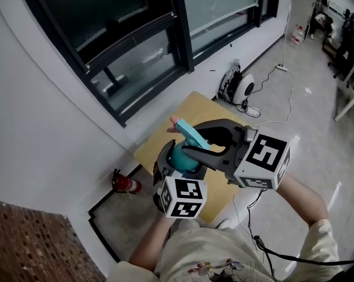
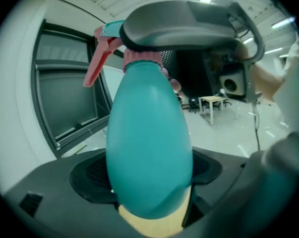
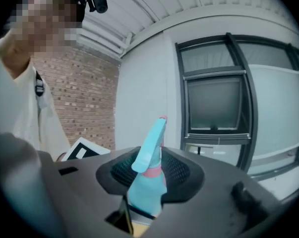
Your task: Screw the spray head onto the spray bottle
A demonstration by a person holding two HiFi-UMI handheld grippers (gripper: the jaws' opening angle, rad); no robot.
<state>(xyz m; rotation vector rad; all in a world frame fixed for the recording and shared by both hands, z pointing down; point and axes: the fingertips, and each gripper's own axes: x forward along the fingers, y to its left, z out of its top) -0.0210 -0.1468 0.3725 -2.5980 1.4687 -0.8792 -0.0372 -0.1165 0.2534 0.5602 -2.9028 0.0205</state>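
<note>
I hold both grippers up in the air above a yellow table (image 1: 207,107). The teal spray bottle (image 1: 181,158) stands between the jaws of my left gripper (image 1: 175,164), which is shut on its body. In the left gripper view the bottle (image 2: 149,133) fills the middle, with a pink collar (image 2: 142,56) and pink trigger (image 2: 96,59) at its top. My right gripper (image 1: 193,141) reaches in from the right and is shut on the light-blue spray head (image 1: 192,136), which sits on the bottle's neck. The right gripper view shows the spray head (image 3: 150,148) pinched in my right gripper (image 3: 148,185).
A red fire extinguisher (image 1: 125,184) lies on the floor by the wall. A white cable reel (image 1: 239,84) and loose cables are on the floor beyond the table. Dark-framed windows (image 1: 135,34) line the wall ahead. A white table (image 2: 211,102) stands far off.
</note>
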